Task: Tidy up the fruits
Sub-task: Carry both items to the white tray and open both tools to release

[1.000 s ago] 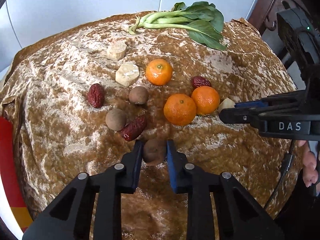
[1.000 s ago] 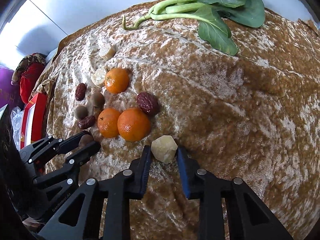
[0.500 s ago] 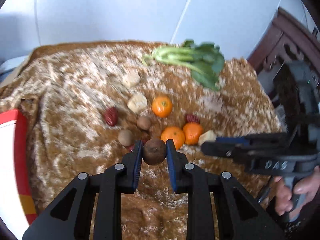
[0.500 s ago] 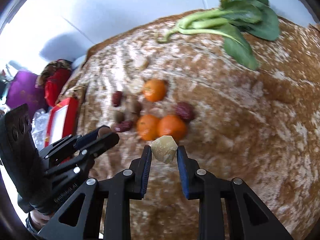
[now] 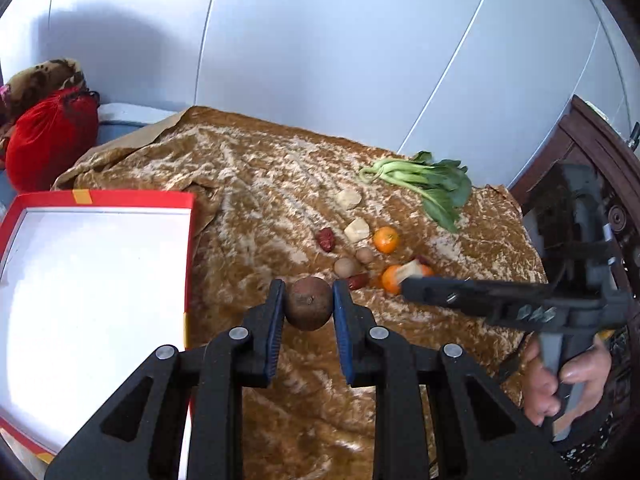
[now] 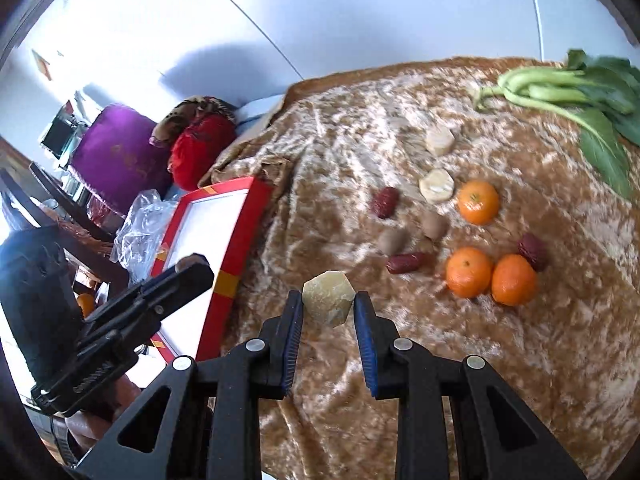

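Two grippers each hold something above the brown cloth (image 5: 256,208). The left gripper (image 5: 308,306) clamps a round brown fruit (image 5: 308,308). The right gripper (image 6: 328,304) pinches a pale faceted chunk (image 6: 328,297).

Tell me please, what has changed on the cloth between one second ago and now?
Both grippers rose from the cloth with their catch: the left gripper lifted the brown round fruit, the right gripper the pale chunk. Both views swung left, so the red box now shows. The oranges, red dates and greens stayed in place.
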